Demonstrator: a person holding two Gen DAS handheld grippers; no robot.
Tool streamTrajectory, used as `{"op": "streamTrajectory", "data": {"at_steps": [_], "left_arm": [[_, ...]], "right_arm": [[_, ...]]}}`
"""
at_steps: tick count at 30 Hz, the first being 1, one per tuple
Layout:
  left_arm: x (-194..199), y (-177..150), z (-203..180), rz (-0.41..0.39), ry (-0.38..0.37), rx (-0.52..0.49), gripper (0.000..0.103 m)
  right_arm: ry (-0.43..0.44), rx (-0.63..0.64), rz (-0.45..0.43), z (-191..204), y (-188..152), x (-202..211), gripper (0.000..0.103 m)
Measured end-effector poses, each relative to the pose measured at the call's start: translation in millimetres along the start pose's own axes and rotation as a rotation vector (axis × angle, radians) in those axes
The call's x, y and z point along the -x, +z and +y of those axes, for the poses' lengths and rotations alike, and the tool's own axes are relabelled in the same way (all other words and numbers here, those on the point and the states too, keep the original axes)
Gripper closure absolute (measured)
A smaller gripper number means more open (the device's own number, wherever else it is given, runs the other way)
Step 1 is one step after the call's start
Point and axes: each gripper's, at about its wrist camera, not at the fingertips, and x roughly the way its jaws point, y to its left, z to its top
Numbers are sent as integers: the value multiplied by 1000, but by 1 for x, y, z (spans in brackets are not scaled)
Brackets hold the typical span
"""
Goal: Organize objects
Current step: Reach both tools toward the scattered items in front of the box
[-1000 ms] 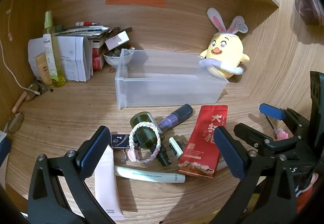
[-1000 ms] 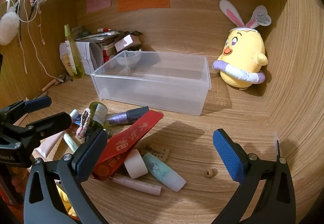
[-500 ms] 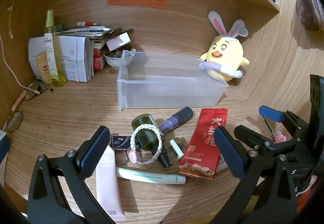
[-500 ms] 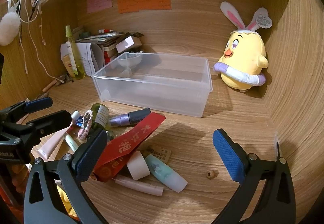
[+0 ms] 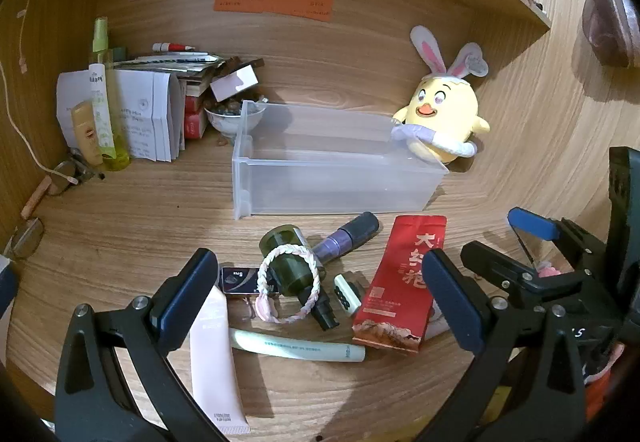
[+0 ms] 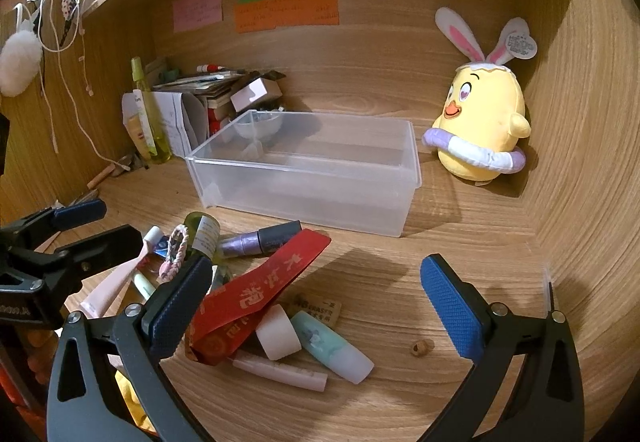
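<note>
One clear bin (image 5: 340, 178), one red packet (image 5: 404, 282), two tubes (image 5: 212, 358)

On my left gripper (image 5: 320, 292) I see two matte black plastic arms with triangular cut-outs, each tipped with a dark blue textured pad (image 5: 188, 288) and fixed by silver screws. My right gripper (image 6: 316, 308) is built the same way: black arms, round silver screws, brighter blue knurled pads (image 6: 450, 312). White lettering marks its black body in the left wrist view.
</note>
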Motion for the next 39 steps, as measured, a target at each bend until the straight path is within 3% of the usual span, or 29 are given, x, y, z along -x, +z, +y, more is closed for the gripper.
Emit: {"op": "streamTrajectory", "data": {"at_steps": [11,18,32,36,39], "left_arm": [[4,-5,11,5,8,13,0],[4,-11,26,14,70,17,0],[-1,-32,55,63,125,58,0],[-11,-34,64,101,132,79,19],[-18,-36,71,122,133,106,20]], "right_arm": [[8,-14,29,2,1,-5,0],[4,-7,52,9,-1,-11,0],[45,-24,147,15,-14,-40,0],[49,-45,156,12,-13,-49,1],[55,-56,168,11,-12,-57,8]]}}
